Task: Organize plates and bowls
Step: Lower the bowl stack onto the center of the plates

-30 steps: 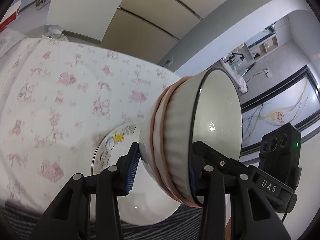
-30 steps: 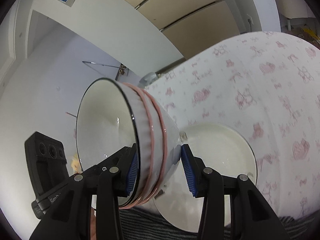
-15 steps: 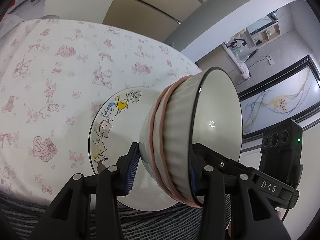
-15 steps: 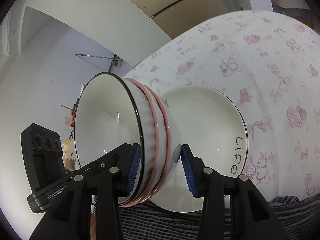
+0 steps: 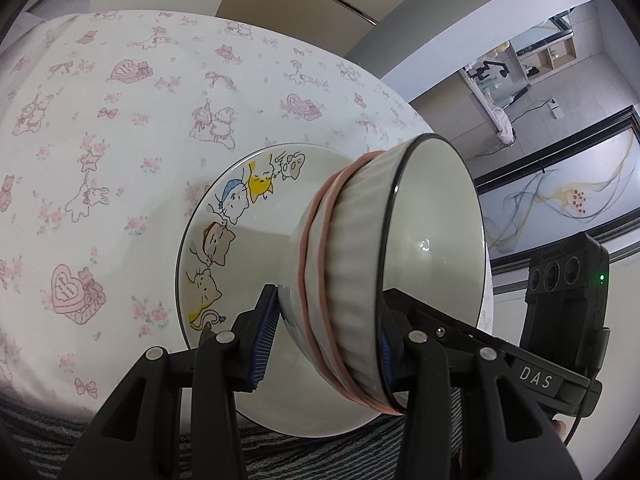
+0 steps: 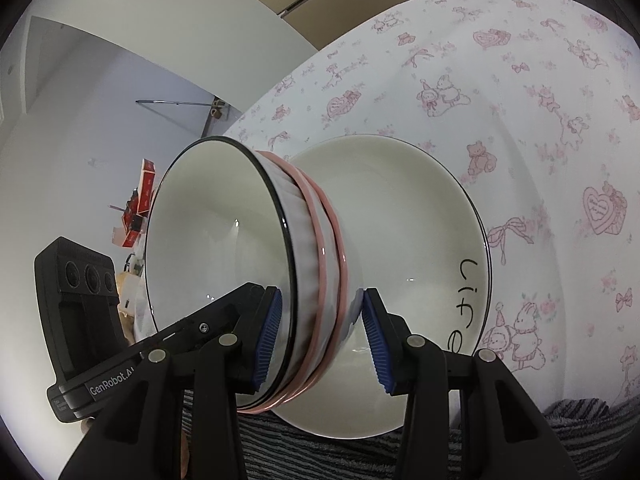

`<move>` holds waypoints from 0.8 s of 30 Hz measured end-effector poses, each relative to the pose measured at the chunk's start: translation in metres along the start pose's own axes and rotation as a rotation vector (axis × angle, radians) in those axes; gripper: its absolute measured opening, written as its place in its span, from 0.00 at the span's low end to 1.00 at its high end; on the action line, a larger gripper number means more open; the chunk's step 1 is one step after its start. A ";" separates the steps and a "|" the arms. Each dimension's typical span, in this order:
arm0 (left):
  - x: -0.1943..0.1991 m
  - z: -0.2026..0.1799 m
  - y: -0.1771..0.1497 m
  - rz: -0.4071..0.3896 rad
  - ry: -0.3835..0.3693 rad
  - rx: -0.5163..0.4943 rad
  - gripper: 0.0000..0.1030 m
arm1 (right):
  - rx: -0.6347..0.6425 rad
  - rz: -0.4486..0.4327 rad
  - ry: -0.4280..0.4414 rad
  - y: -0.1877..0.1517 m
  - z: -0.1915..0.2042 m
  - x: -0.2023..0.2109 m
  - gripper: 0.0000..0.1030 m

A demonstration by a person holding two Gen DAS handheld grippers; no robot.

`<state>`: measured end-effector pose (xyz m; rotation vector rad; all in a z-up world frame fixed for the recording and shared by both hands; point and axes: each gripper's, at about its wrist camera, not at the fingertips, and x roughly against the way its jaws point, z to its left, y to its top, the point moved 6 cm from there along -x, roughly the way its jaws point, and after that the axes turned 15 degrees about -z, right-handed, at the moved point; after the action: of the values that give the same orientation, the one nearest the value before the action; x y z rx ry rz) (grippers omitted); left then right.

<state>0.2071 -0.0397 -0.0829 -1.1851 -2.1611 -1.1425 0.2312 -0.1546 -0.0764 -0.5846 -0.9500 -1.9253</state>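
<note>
A white ribbed bowl with pink bands and a black rim hangs tipped on its side, its mouth turned sideways. My left gripper is shut on the bowl, one blue pad at the foot and the other finger at the rim. In the right wrist view my right gripper is shut on the same bowl from the opposite side. Just below lies a white deep plate with cartoon cats; its other side bears the word "life". Whether the bowl's foot touches the plate I cannot tell.
The plate rests on a white tablecloth printed with pink bears and hearts. A grey striped mat runs along the near edge. The table's rounded edge drops to the room floor on the right. Red boxes lie far off.
Both grippers have sunk with the bowl and tipped further down. The plate now shows larger and closer under the bowl. Both grips on the bowl are unchanged.
</note>
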 end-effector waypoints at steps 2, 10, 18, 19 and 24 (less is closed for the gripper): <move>-0.002 0.001 -0.001 0.007 0.004 0.001 0.40 | 0.003 0.006 -0.006 -0.001 -0.001 -0.003 0.44; -0.006 0.004 -0.003 0.024 0.003 0.008 0.40 | 0.011 0.015 -0.013 -0.002 -0.003 -0.006 0.44; -0.009 0.002 -0.003 0.026 -0.001 -0.001 0.41 | 0.030 0.003 -0.016 0.000 -0.003 -0.005 0.44; -0.009 0.002 -0.003 0.026 -0.001 -0.004 0.42 | 0.032 0.002 -0.016 0.000 -0.003 -0.005 0.44; -0.009 0.001 -0.003 0.026 -0.002 -0.010 0.42 | 0.036 -0.001 -0.015 0.000 -0.003 -0.005 0.44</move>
<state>0.2092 -0.0442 -0.0910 -1.2156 -2.1369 -1.1430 0.2335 -0.1547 -0.0816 -0.5777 -0.9926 -1.9034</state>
